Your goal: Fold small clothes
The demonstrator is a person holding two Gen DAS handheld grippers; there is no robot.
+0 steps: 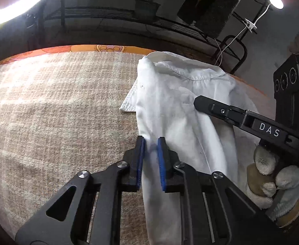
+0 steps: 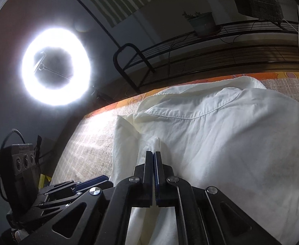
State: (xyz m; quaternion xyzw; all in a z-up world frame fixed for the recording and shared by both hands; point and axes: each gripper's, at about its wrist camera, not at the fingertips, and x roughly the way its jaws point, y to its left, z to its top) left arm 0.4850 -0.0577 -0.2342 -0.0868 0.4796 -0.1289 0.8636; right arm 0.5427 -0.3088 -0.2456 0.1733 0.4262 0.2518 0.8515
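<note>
A small white shirt (image 1: 182, 106) lies on a beige woven cloth (image 1: 57, 112), collar end at the far side. My left gripper (image 1: 151, 140) stands a little open, its blue pads on either side of a strip of the shirt's left edge. My right gripper (image 2: 153, 155) is shut on a pinched fold of the white shirt (image 2: 221, 134). The right gripper also shows in the left wrist view (image 1: 198, 102), reaching in from the right over the shirt, held by a gloved hand (image 1: 268, 175). The left gripper body shows at the lower left of the right wrist view (image 2: 71, 185).
An orange patterned sheet (image 1: 100, 48) edges the beige cloth at the far side. Behind it stands a black metal rack (image 2: 190, 47) with a potted plant (image 2: 202, 23). A bright ring light (image 2: 56, 66) stands at the left. White cables (image 1: 237, 36) hang from the rack.
</note>
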